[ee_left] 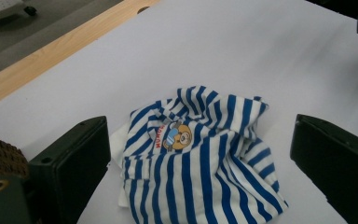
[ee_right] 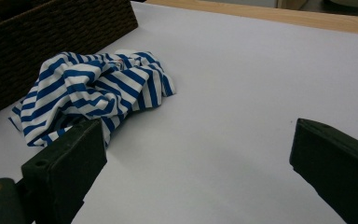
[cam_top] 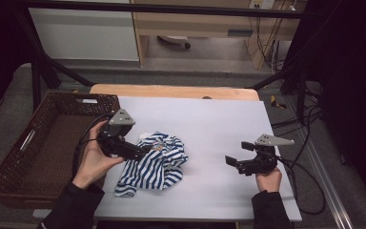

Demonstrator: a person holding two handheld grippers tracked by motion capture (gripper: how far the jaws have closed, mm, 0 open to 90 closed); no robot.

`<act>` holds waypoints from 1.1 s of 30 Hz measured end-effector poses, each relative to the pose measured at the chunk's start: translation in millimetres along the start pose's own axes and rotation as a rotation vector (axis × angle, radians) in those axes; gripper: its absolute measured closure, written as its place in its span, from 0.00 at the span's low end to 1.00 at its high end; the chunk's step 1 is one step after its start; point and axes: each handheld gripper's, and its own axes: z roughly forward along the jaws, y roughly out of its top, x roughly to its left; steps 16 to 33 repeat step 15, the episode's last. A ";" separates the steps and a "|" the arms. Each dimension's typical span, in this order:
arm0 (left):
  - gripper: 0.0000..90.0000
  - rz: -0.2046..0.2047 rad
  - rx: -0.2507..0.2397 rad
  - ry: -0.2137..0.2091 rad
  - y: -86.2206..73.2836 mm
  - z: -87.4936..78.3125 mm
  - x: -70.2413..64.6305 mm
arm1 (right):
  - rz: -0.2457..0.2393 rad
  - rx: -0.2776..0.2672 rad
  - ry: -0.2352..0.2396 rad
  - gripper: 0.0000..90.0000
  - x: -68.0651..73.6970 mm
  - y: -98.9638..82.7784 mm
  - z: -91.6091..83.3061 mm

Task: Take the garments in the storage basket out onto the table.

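Black jaws of the left gripper (ee_left: pixel 200 154) stand wide apart, released, with the crumpled striped shirt (ee_left: pixel 200 158) lying just ahead between them on the table (ee_left: pixel 261 56), untouched. Judging by this, the shirt is neither picked up nor in the basket (cam_top: pixel 52 143) beside it. Well off to its right, the right gripper (cam_top: pixel 240 153) hangs open and empty.

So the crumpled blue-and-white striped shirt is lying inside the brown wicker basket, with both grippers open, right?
Not quite: the striped shirt lies on the white table, beside the wicker basket, as the high view shows. Both the left gripper and right gripper are open.
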 end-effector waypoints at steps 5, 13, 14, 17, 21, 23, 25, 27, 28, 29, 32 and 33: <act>0.03 -0.043 -0.026 -0.014 -19.0 -13.5 11.4 | 0.000 0.005 0.000 0.05 0.3 -0.3 1.5; 0.02 -0.057 -0.056 0.007 -52.7 -28.3 27.1 | 0.002 0.003 0.001 0.05 0.4 -0.1 0.8; 0.02 -0.063 -0.056 0.007 -57.4 -29.2 29.9 | 0.002 0.003 0.001 0.05 0.6 0.0 0.4; 0.02 -0.068 -0.058 0.010 -62.1 -30.1 32.6 | 0.006 0.004 0.002 0.05 0.8 0.2 -0.2; 0.02 -0.068 -0.058 0.010 -62.1 -30.1 32.6 | 0.006 0.004 0.002 0.05 0.8 0.2 -0.2; 0.02 -0.068 -0.058 0.010 -62.1 -30.1 32.6 | 0.006 0.004 0.002 0.05 0.8 0.2 -0.2; 0.02 -0.068 -0.058 0.010 -62.1 -30.1 32.6 | 0.006 0.004 0.002 0.05 0.8 0.2 -0.2; 0.02 -0.068 -0.058 0.010 -62.1 -30.1 32.6 | 0.006 0.004 0.002 0.05 0.8 0.2 -0.2; 0.02 -0.068 -0.058 0.010 -62.1 -30.1 32.6 | 0.006 0.004 0.002 0.05 0.8 0.2 -0.2; 0.02 -0.068 -0.058 0.010 -62.1 -30.1 32.6 | 0.006 0.004 0.002 0.05 0.8 0.2 -0.2; 0.02 -0.068 -0.058 0.010 -62.1 -30.1 32.6 | 0.006 0.004 0.002 0.05 0.8 0.2 -0.2; 0.02 -0.068 -0.058 0.010 -62.1 -30.1 32.6 | 0.006 0.004 0.002 0.05 0.8 0.2 -0.2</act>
